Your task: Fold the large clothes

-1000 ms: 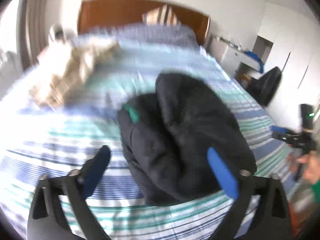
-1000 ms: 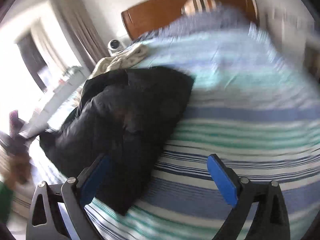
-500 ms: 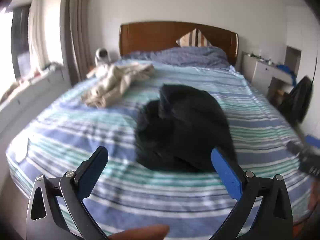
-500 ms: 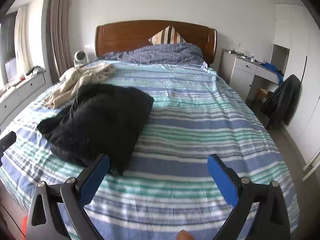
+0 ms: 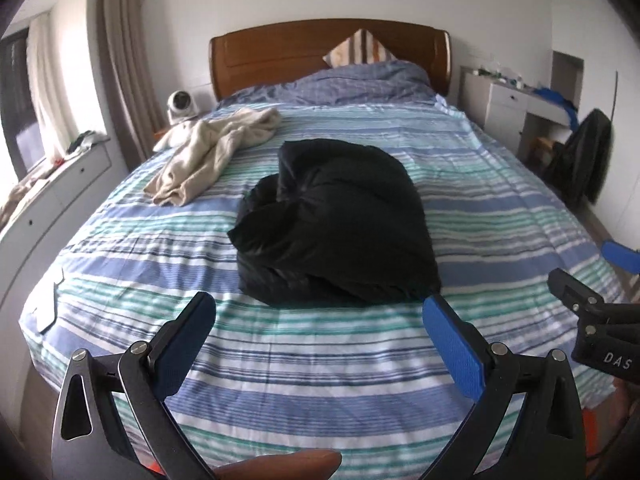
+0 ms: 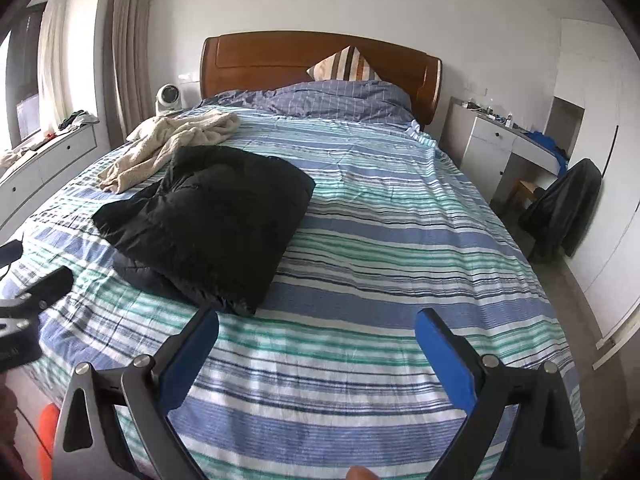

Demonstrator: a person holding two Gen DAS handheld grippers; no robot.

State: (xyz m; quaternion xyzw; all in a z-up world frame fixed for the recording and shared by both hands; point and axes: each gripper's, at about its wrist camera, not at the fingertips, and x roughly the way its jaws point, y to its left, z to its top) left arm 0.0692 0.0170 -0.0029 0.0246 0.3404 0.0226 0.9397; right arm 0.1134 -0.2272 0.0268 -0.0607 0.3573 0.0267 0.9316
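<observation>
A black padded jacket lies folded into a thick bundle on the striped bed; in the right wrist view the jacket sits left of centre. My left gripper hangs open near the foot of the bed, short of the jacket, nothing between its blue pads. My right gripper is also open and empty, to the right of the jacket's near corner. The right gripper's body shows at the right edge of the left wrist view, and the left gripper's body at the left edge of the right wrist view.
A crumpled beige garment lies at the bed's far left. A bunched blue duvet and striped pillow sit by the wooden headboard. A white desk and a chair with dark cloth stand right; a window ledge runs left.
Both grippers have pulled back from the jacket toward the foot of the bed and steadied; the jacket stays folded on the bed, and both stayed open throughout.
</observation>
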